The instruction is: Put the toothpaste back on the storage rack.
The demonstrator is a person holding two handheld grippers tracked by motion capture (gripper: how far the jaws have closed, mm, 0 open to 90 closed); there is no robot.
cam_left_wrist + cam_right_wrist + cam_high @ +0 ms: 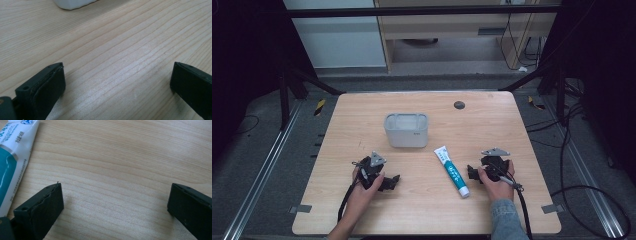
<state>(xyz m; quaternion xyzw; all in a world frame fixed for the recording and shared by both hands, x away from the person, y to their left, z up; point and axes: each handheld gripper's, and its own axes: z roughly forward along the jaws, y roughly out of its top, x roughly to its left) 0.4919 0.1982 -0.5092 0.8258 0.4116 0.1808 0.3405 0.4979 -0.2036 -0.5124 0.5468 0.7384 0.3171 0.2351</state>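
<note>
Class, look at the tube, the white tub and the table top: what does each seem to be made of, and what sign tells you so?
Tube: likely soft plastic laminate, glossy printed white and teal skin with a flat crimped end.
White tub: probably moulded plastic, matt pale grey-white with rounded corners; the material is not certain.
Table top: wood or wood-look laminate, light with parallel grain lines and a smooth, slightly satin surface.

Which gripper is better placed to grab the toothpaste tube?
Right. The right gripper rests just beside the toothpaste tube, jaws open with the tube at its left jaw. The left gripper, also open, sits farther off, nearer the white container.
</note>
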